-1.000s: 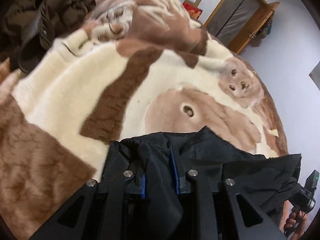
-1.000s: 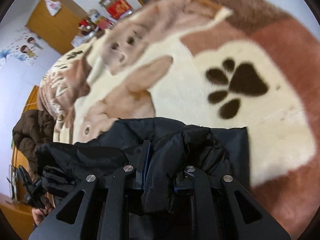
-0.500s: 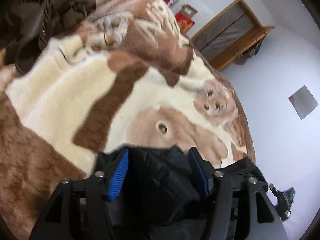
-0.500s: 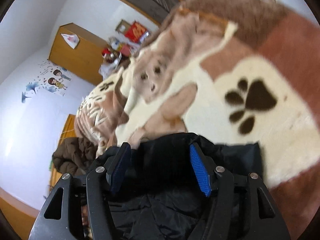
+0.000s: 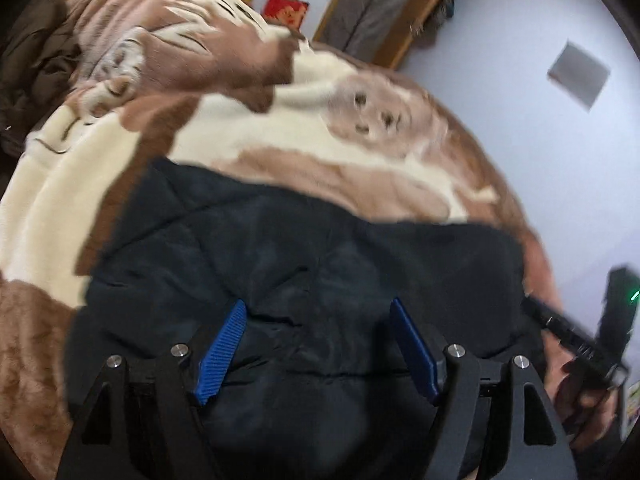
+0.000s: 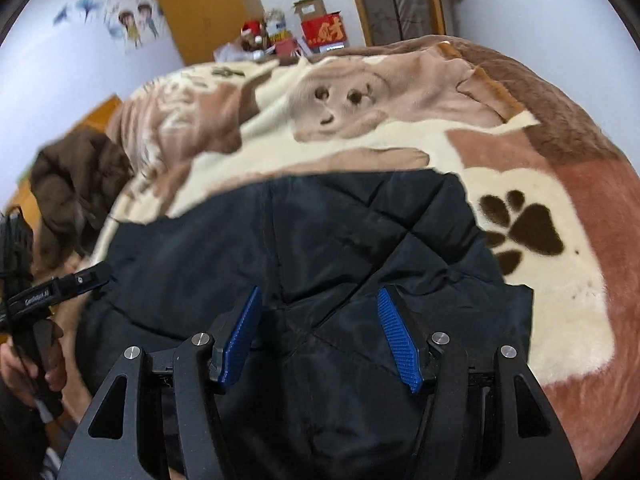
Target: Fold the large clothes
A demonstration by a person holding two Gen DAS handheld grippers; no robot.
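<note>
A black quilted jacket point(image 5: 304, 264) lies folded flat on a plush dog-print blanket point(image 5: 248, 140); it also shows in the right wrist view point(image 6: 320, 240). My left gripper point(image 5: 318, 340) is open, its blue pads point(image 5: 222, 352) apart above the jacket's near edge, holding nothing. My right gripper point(image 6: 320, 332) is open too, blue pads point(image 6: 400, 344) spread above the jacket's near part. The other gripper and the hand holding it show at the right edge of the left wrist view point(image 5: 580, 340) and at the left edge of the right wrist view point(image 6: 40, 300).
A brown padded coat point(image 6: 76, 184) lies heaped at the blanket's left side point(image 5: 32, 64). Behind the bed stand a wooden cabinet point(image 6: 200, 8), red boxes point(image 6: 324, 32) and a wooden door frame point(image 5: 380, 8). A paw print point(image 6: 524, 228) marks the blanket right of the jacket.
Both grippers were shut on bunched jacket fabric a second ago. They opened, let it go and drew back and up; the jacket now lies flat on the blanket.
</note>
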